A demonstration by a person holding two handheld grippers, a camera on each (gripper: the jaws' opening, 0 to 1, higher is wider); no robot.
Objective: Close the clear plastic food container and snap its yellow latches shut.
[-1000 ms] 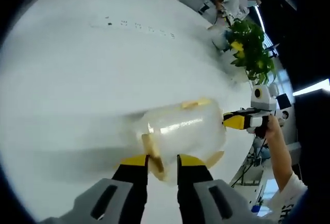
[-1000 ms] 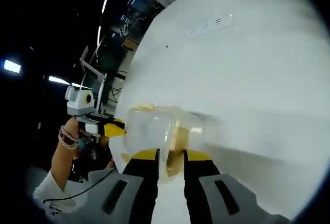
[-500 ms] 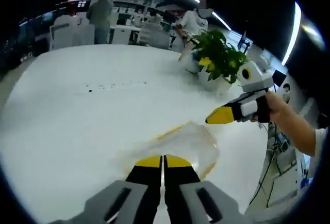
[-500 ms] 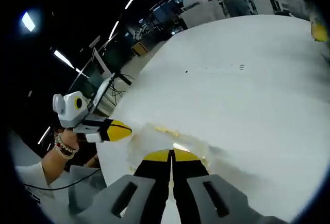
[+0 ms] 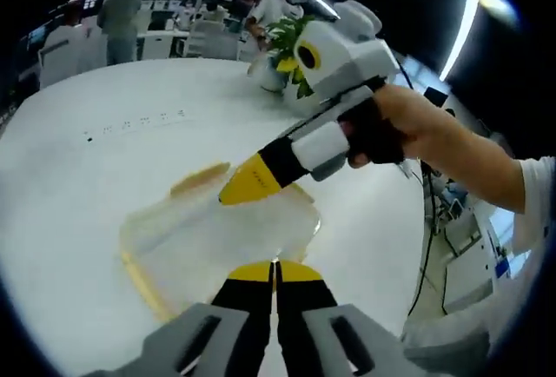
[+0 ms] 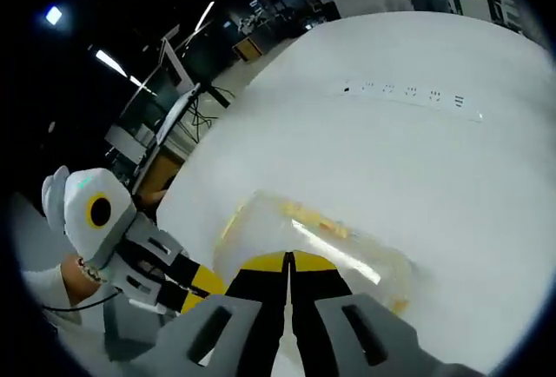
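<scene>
1. Clear plastic food container (image 5: 221, 238) sits on the white table (image 5: 87, 168), near the table edge closest to the person; yellow latches (image 5: 198, 179) show along its sides. In the right gripper view the same container (image 6: 321, 242) lies just beyond the jaw tips.
2. Left gripper (image 5: 274, 266): jaws pressed together, nothing between them, tips at the container's near rim. Contact with the lid cannot be told.
3. Right gripper (image 5: 236, 188) reaches in from the right, yellow tip slanting down over the container's far side. A bare hand (image 5: 395, 125) wraps its grip, forearm running off to a white sleeve (image 5: 530, 195).
4. Right gripper's own view (image 6: 288, 260): jaws pressed together, empty, above the lid.
5. Left gripper (image 6: 204, 283) enters there low on the left, tip beside the container.
6. Potted plant (image 5: 285, 42) stands at the table's far edge; people (image 5: 117, 16) stand beyond it.
</scene>
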